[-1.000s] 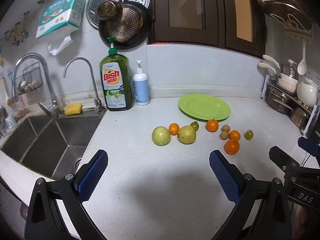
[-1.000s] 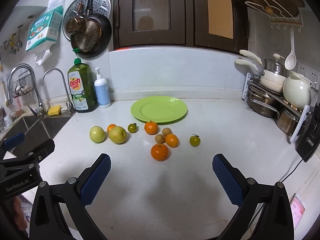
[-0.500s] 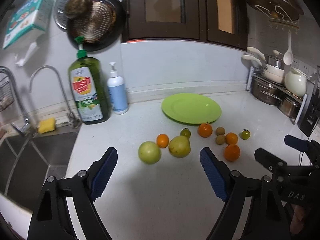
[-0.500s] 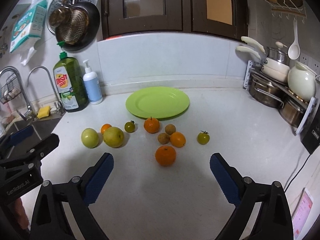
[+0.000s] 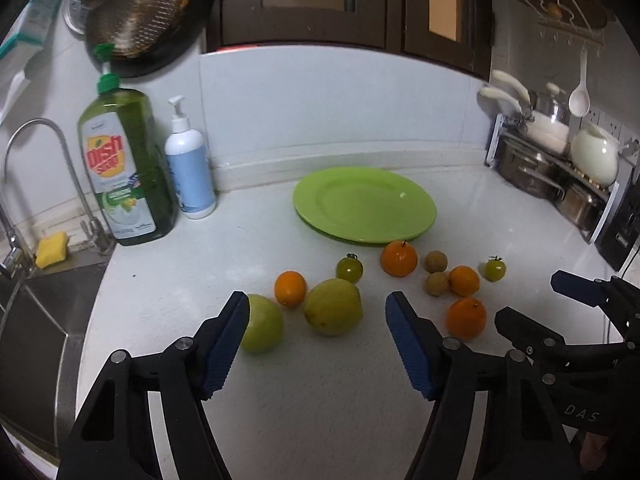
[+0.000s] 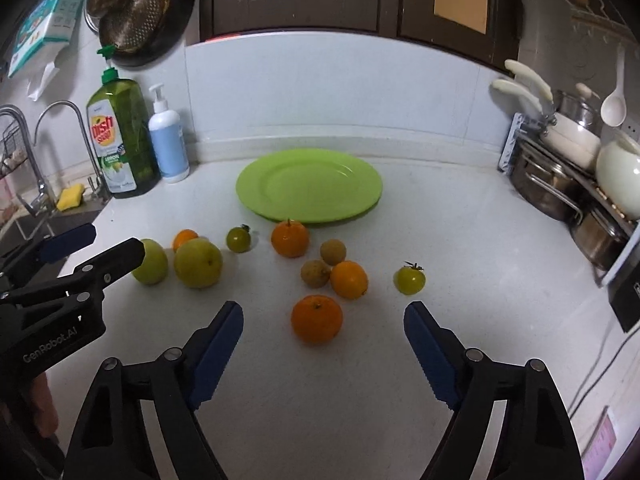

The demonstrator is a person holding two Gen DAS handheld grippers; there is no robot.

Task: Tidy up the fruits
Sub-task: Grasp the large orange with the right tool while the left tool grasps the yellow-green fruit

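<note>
Several fruits lie loose on the white counter in front of an empty green plate (image 5: 364, 204) (image 6: 308, 186). My left gripper (image 5: 316, 302) hovers just short of a yellow-green fruit (image 5: 333, 307), with a green apple (image 5: 262, 330) beside its left pad. Its jaws are closing, and the pads touch nothing. My right gripper (image 6: 323, 312) frames a large orange (image 6: 317, 318) lying just ahead; its jaws are closing too, still wide of the fruit. Farther off lie a tangerine (image 6: 290, 239), two brown longans (image 6: 333, 251), smaller oranges (image 6: 349, 279) and green tomatoes (image 6: 409, 279).
A dish soap bottle (image 5: 120, 168) and a white pump bottle (image 5: 190, 168) stand at the back left by the tap and sink (image 5: 32, 312). A rack of pots (image 6: 560, 184) and a white jug fill the right side. A cable (image 6: 600, 372) runs along the right edge.
Both grippers have moved forward and lower toward the fruits, which now look larger. Both pairs of jaws have narrowed. No fruit has moved.
</note>
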